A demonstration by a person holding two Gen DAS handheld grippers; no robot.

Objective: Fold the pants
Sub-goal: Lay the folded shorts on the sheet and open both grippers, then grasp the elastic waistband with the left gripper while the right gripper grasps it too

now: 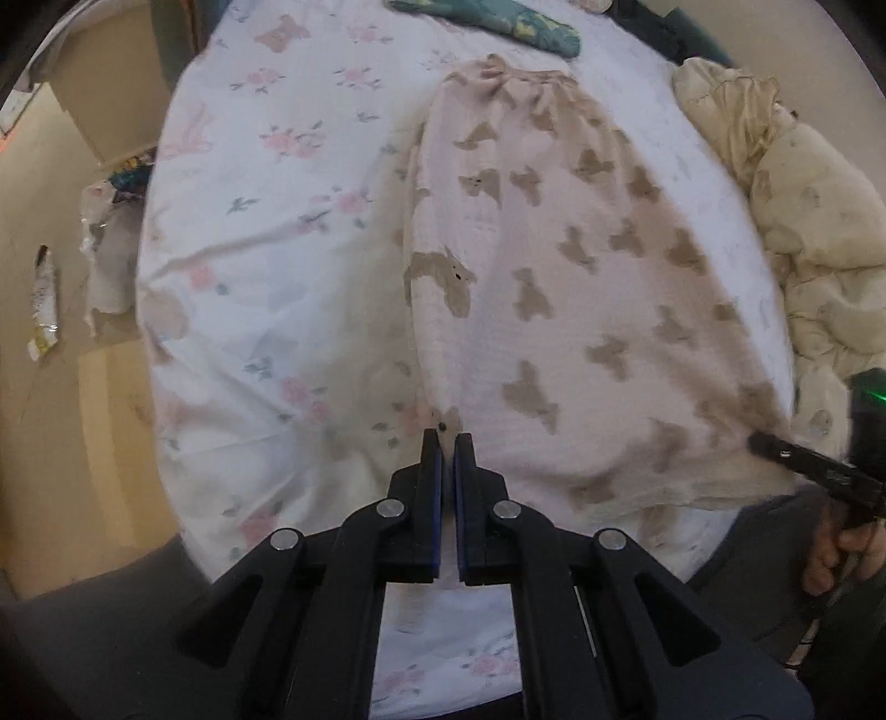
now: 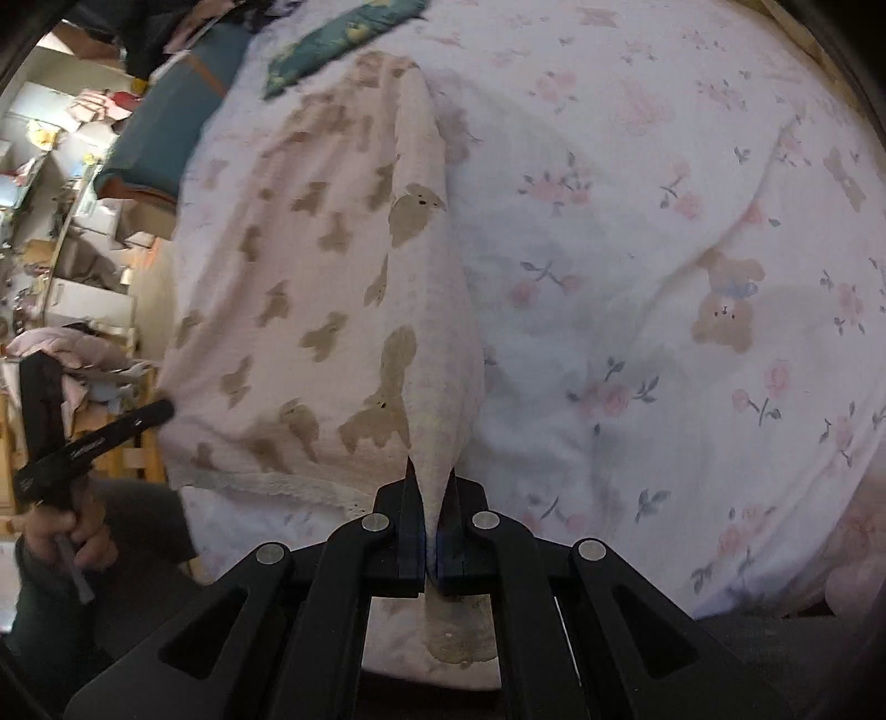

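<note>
The pale pink pants with brown bear prints (image 1: 554, 266) lie on the floral bed sheet (image 1: 266, 221), legs folded together, waistband far, hems near. My left gripper (image 1: 448, 443) sits at the near left hem corner with its jaws almost closed; cloth between them does not show. The other gripper (image 1: 775, 448) shows at the right hem corner. In the right wrist view, my right gripper (image 2: 432, 476) is shut on a fold of the pants (image 2: 332, 288) at the hem. The other gripper (image 2: 149, 412) touches the opposite hem corner.
A teal patterned garment (image 1: 498, 22) lies past the waistband. A cream quilt (image 1: 803, 221) is bunched at the right. The bed edge and wooden floor (image 1: 83, 387) with scattered items are at the left. Shelves and clutter (image 2: 72, 221) stand beside the bed.
</note>
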